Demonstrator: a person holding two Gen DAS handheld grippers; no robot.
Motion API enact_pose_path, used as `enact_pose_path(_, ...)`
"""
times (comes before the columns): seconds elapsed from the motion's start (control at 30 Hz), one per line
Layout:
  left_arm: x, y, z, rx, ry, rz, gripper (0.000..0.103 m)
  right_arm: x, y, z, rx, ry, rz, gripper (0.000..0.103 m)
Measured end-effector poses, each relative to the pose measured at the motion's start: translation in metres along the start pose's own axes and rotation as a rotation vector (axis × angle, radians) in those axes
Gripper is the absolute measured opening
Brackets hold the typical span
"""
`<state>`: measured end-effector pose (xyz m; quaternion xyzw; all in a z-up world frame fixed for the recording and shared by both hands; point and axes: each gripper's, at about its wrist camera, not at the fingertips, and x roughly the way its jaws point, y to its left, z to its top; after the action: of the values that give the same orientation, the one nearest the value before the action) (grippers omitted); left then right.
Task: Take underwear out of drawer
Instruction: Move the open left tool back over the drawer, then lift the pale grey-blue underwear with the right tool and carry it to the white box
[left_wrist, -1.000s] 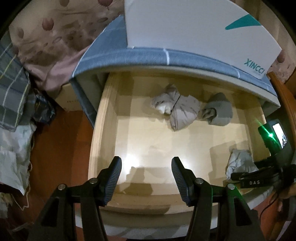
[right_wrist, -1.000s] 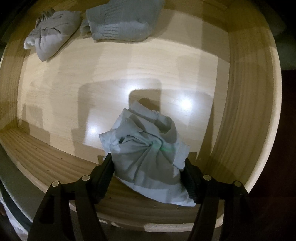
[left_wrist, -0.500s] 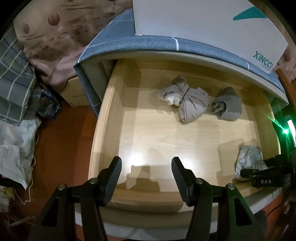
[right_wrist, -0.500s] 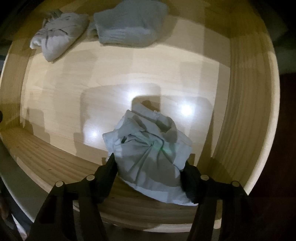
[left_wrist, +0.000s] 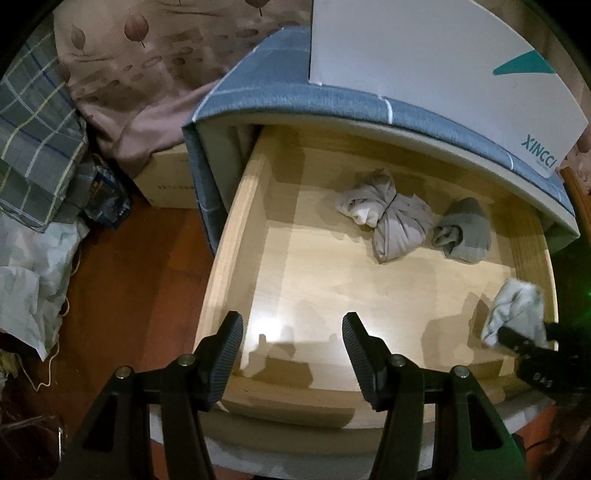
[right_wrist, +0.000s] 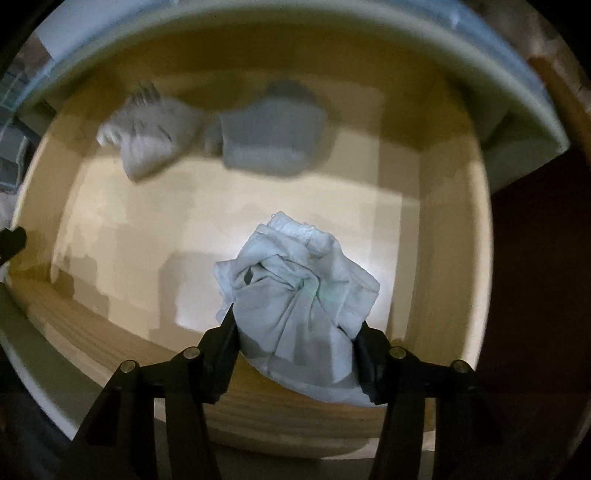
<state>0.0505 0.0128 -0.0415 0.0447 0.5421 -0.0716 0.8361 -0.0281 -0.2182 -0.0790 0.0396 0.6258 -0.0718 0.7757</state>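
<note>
Underwear (right_wrist: 301, 306) bundle sits between right gripper (right_wrist: 295, 354) fingers, jaws closing on it. Left gripper (left_wrist: 291, 354) released, nothing between, drawer (left_wrist: 229, 258) below.

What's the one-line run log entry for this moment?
phase: grasp | right tool: closing on pale bundle | left tool: open, holding nothing | drawer: open, two bundles at back
</note>
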Motion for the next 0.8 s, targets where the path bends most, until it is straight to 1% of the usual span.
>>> enact_pose_path(0.07,-0.002,-0.001,-0.001,0.008,-0.012,0.008,0.057,-0.015,0.001,0.0,0.007,-0.067,-0.018,0.051)
enact_pose_path(0.17,-0.004,-0.001,-0.001,0.015,-0.022,0.021,0.057,-0.038,0.0,0.0,0.014,-0.144,-0.022,0.051)
enact_pose_path(0.23,-0.005,0.0,-0.001,0.011,-0.03,0.027,0.057,-0.059,-0.004,0.001,0.021,-0.211,-0.018,0.051)
enact_pose_path(0.27,-0.006,0.0,-0.001,0.008,-0.035,0.032,0.057,-0.066,-0.003,-0.001,0.025,-0.228,-0.017,0.051)
enact_pose_path(0.37,-0.007,0.002,-0.001,0.001,-0.044,0.035,0.057,-0.096,-0.006,0.007,0.028,-0.306,-0.015,0.051)
enact_pose_path(0.47,-0.007,0.002,-0.001,0.001,-0.048,0.04,0.057,-0.123,-0.008,0.011,0.032,-0.362,-0.009,0.051)
enact_pose_path(0.57,-0.009,0.002,-0.002,0.003,-0.056,0.047,0.057,-0.151,-0.012,0.026,0.03,-0.423,-0.011,0.051)
enact_pose_path(0.67,-0.009,0.002,-0.002,0.003,-0.06,0.05,0.057,-0.17,-0.011,0.038,0.024,-0.466,-0.017,0.051)
enact_pose_path(0.77,-0.01,0.003,-0.002,-0.001,-0.065,0.054,0.057,-0.193,-0.015,0.057,0.02,-0.508,-0.018,0.051)
enact_pose_path(0.8,-0.011,0.003,-0.003,-0.003,-0.067,0.054,0.057,-0.196,-0.011,0.066,0.019,-0.52,-0.02,0.051)
